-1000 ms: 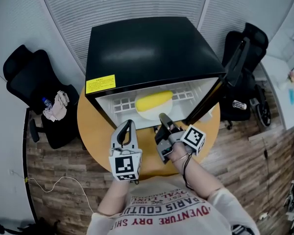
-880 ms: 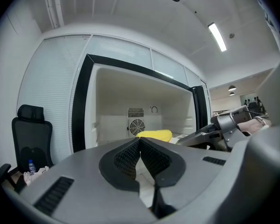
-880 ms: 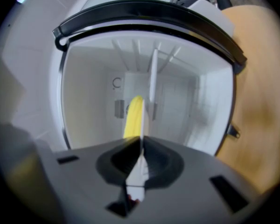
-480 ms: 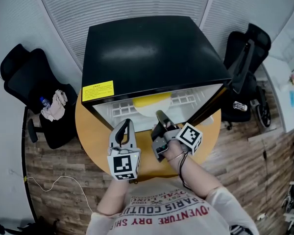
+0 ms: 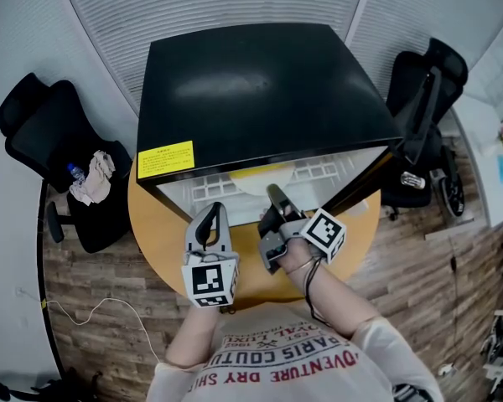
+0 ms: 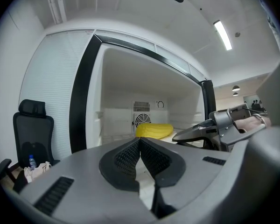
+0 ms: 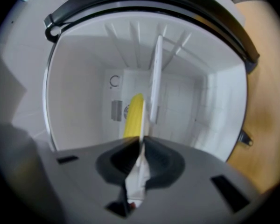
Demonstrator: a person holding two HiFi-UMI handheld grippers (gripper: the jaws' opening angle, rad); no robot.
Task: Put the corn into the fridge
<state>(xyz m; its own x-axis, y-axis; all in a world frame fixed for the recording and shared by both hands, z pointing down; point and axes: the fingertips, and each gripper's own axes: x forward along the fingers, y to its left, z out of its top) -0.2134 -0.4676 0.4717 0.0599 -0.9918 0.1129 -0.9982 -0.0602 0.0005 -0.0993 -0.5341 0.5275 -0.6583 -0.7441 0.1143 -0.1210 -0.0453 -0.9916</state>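
Note:
The yellow corn (image 5: 256,171) lies on a white plate (image 5: 267,186) on the shelf inside the open black fridge (image 5: 251,82). In the head view the fridge's top hides most of it. The left gripper view shows the corn (image 6: 154,130) deep inside, and the right gripper view shows the corn (image 7: 134,115) behind the plate (image 7: 154,78), seen edge-on. My right gripper (image 5: 272,196) is at the fridge's mouth. Its jaws (image 7: 142,141) are opening with the plate's rim between them. My left gripper (image 5: 215,212) is shut and empty (image 6: 140,140), just left of it.
The fridge stands on a round wooden table (image 5: 163,233), and its door (image 5: 419,107) swings open to the right. A black office chair (image 5: 42,141) with a bottle (image 5: 77,174) stands at the left, and another chair (image 5: 432,78) behind the door.
The fridge's top now covers more of the corn and plate in the head view. Both grippers have stayed in front of the opening, almost where they were.

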